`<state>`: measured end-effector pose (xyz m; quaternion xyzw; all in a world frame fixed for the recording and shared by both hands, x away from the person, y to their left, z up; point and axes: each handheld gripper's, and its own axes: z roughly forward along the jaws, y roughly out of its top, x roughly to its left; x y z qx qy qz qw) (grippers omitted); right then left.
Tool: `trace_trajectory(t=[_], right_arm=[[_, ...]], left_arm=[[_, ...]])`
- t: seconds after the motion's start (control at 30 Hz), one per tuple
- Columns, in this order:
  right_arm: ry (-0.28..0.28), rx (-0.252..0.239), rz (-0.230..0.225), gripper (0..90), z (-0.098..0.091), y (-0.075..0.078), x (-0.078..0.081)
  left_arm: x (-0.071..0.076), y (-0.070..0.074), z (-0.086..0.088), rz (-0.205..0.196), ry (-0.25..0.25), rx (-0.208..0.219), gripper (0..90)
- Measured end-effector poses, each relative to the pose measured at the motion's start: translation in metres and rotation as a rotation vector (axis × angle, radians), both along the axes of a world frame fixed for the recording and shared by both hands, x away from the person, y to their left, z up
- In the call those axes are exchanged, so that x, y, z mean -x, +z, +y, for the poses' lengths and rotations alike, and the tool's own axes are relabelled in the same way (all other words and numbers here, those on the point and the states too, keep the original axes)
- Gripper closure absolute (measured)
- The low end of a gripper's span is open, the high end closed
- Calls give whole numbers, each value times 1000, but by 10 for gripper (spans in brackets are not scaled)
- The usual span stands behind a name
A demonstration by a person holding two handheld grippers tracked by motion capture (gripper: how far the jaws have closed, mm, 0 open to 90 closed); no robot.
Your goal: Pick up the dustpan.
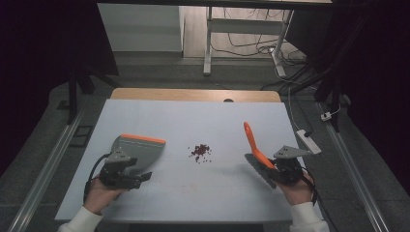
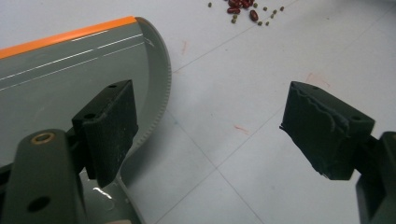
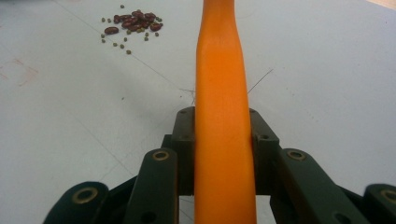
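A grey dustpan (image 1: 140, 147) with an orange lip lies left of the middle of the white table (image 1: 193, 118). My left gripper (image 1: 138, 177) is at its near side and stands open. In the left gripper view its jaws (image 2: 217, 135) are wide apart over bare table, and the left pad (image 2: 109, 128) sits over the dustpan (image 2: 70, 79) rim. A small pile of red and green beans (image 1: 200, 152) lies mid-table, also seen as beans (image 2: 243, 7) and beans (image 3: 133, 25). My right gripper (image 1: 276, 167) is shut on a brush with an orange handle (image 1: 251, 140); the handle (image 3: 222, 93) runs up between the jaws.
The brush's grey bristles (image 1: 258, 170) hang near the table at the right. A white power strip (image 1: 309, 141) lies at the table's right edge. A wooden strip (image 1: 196, 94) borders the far side. Desk legs (image 1: 208, 43) and cables stand on the floor behind.
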<state>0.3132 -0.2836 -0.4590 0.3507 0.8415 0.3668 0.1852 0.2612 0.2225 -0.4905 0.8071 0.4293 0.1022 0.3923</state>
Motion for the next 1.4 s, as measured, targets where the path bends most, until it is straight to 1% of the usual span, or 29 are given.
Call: trace_trajectory(t=[0.5, 0.9, 1.07, 1.1, 1.13, 1.17, 1.27, 1.37, 1.4], right_arm=[[4, 9, -2, 699, 3, 0, 0], [4, 9, -1, 699, 4, 0, 0], [1, 9, 3, 699, 3, -1, -1], [1, 9, 3, 699, 3, -1, -1], [-1, 5, 1, 699, 2, 0, -1], [-1, 0, 0, 699, 1, 0, -1], [0, -4, -1, 699, 0, 1, -2], [1, -8, -2, 699, 0, 2, -2], [8, -9, -2, 699, 0, 2, -1]], left_arm=[[0, -2, -2, 15, -6, -15, 183], [0, 0, -3, 13, -10, -27, 183], [0, 4, 0, 13, 14, -28, 183], [0, 5, 0, 13, 23, -35, 183], [-1, 7, 0, 8, 41, -51, 183], [-1, 7, 0, 8, 41, -51, 182], [-1, 12, 1, 16, 63, -47, 181], [0, 20, 3, 13, 84, -63, 179], [1, 22, 3, 14, 90, -60, 178]])
